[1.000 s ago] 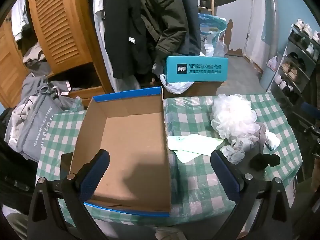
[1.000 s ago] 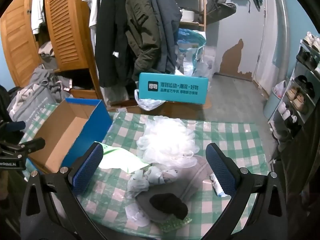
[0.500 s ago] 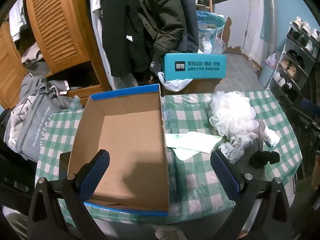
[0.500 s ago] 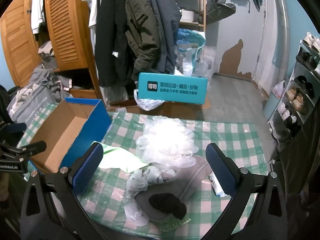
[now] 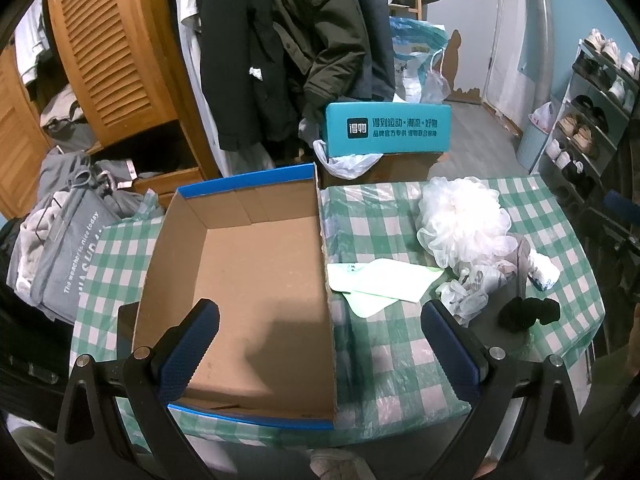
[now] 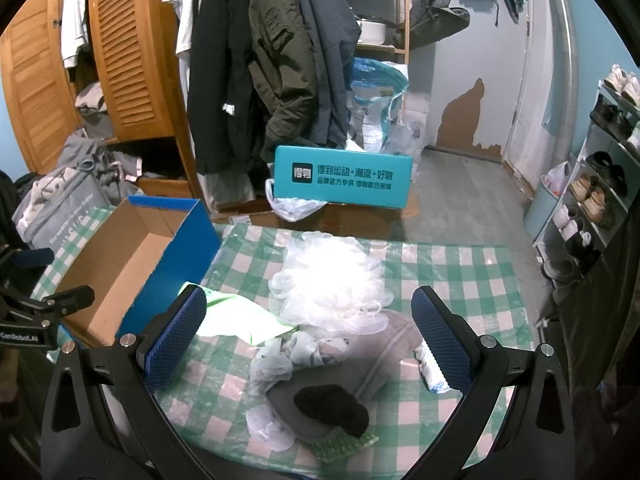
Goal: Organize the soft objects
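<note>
Checked tablecloth [image 6: 460, 264], left tongs [image 5: 320, 344] spread wide over cardboard box [image 5: 256, 280], right tongs [image 6: 308, 334] spread wide, both gripping nothing

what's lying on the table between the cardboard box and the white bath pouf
A pale green cloth lies flat on the checked tablecloth between the cardboard box and the white bath pouf; the left wrist view shows it best.

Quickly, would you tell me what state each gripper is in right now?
Left gripper: open, holding nothing.
Right gripper: open, holding nothing.
</note>
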{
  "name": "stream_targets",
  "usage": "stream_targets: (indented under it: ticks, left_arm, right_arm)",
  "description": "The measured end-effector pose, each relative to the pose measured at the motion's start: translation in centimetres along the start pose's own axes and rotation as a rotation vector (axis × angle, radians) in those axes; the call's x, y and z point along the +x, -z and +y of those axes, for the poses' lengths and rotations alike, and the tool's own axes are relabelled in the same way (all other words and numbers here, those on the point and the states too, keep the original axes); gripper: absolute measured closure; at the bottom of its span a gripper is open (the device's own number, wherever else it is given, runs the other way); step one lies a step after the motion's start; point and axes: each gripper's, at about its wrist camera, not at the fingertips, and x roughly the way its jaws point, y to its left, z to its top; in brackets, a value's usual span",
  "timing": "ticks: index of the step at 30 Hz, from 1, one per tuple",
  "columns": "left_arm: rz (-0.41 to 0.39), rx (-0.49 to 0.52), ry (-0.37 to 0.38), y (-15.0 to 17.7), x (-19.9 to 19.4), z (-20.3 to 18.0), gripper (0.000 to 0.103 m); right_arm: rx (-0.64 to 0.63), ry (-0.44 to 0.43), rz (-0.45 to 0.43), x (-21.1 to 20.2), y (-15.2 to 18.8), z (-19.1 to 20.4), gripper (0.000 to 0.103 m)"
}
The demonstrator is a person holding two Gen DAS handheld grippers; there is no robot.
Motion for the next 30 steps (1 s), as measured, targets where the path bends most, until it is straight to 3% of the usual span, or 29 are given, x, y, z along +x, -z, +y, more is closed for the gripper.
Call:
stream_targets:
  ticks: [30]
  left_arm:
    - [0.019, 0.018, 0.005, 0.43, 0.36, -0.67, 0.001]
  right_arm:
    - [-0.001, 0.002, -0.001, -0.41, -0.1, -0.68, 0.002]
